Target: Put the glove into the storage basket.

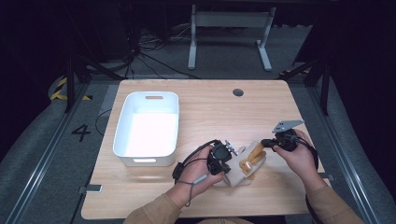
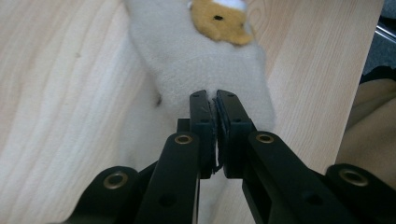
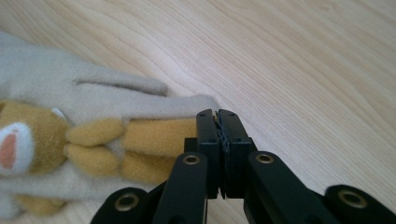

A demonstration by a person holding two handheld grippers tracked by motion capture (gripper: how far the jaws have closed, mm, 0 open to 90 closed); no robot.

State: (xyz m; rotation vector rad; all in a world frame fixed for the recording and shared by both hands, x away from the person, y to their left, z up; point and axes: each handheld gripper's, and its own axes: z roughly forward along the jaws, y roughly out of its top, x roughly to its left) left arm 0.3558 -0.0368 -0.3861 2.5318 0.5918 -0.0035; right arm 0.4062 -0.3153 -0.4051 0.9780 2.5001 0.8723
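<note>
Fingers of the left gripper are pinched together on the cream fabric at one end of a small plush glove with an orange animal face; the right gripper has its fingers clamped on the glove's opposite, orange-tipped end. It lies on the wooden counter between both hands, near the front edge. An empty white bin stands well apart to the left; nothing lies between them.
</note>
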